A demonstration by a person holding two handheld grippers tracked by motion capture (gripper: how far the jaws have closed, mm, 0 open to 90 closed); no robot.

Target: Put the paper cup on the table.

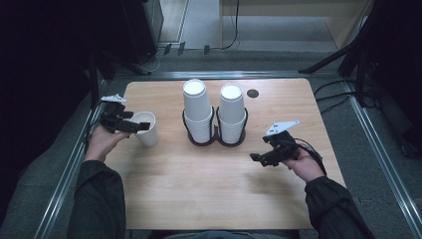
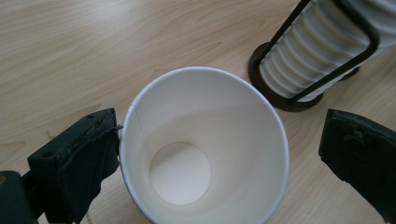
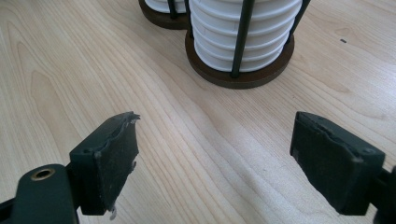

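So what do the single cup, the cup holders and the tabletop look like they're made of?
The single cup looks like matte white paper, with a side seam and rolled rim. The cup holders seem to be dark wood bases with thin black rods, probably metal. The tabletop shows light wood grain, maybe laminate.

Dark sleeves [image 1: 99,199]; black grippers, grey three-cornered top plates [image 1: 281,127].

We count one loose paper cup [image 1: 145,128] standing on one wooden table [image 1: 209,189]. Two stacks of cups, left stack [image 1: 197,110] and right stack [image 1: 232,112], stand in two black holders [image 1: 200,141]. One dark round spot [image 1: 253,93] marks the tabletop.
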